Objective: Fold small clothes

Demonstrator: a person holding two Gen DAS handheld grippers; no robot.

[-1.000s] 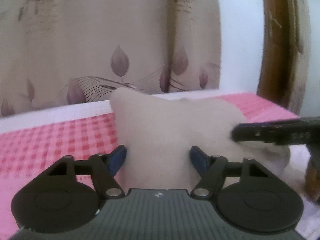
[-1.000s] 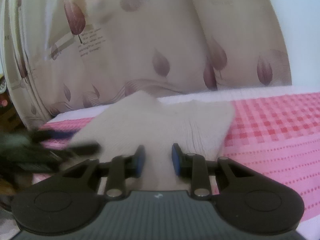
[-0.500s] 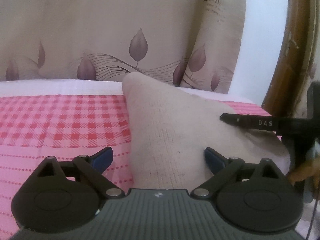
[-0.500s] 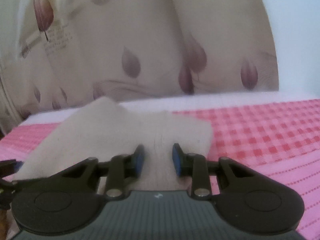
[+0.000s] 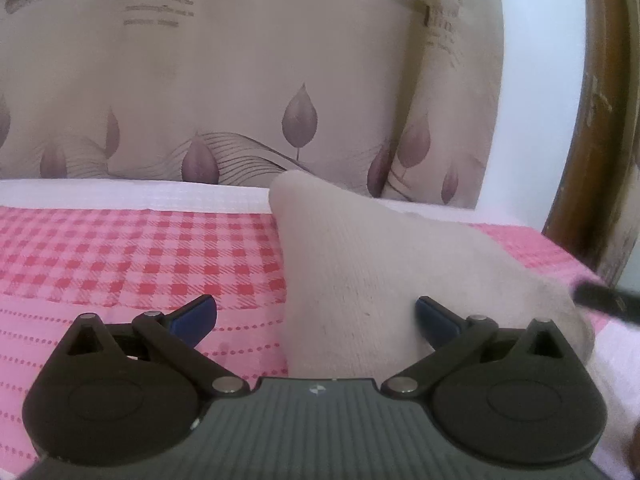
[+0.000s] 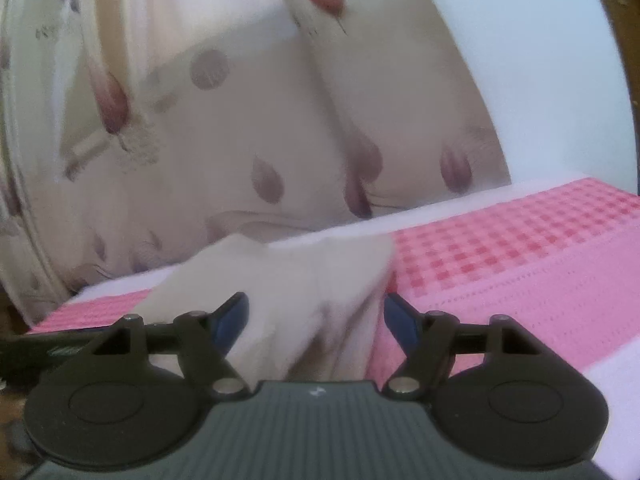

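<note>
A small cream knitted garment (image 5: 360, 272) lies folded on the pink checked cloth (image 5: 120, 264). My left gripper (image 5: 316, 312) is open, its blue pads wide apart over the garment's near edge. In the right wrist view the same garment (image 6: 288, 280) lies between the spread blue pads of my right gripper (image 6: 316, 316), which is open and holds nothing. The right gripper's dark finger tip (image 5: 608, 296) shows at the right edge of the left wrist view, next to the garment's right corner.
A beige curtain with purple leaf prints (image 5: 240, 100) hangs close behind the table. A brown wooden frame (image 5: 592, 140) stands at the right. The cloth's white far border (image 5: 120, 194) marks the back edge.
Both grippers have opened: the right let go of the garment within the last half second, the left spread wider. The garment now rests flat, and the right gripper has drawn back to the right.
</note>
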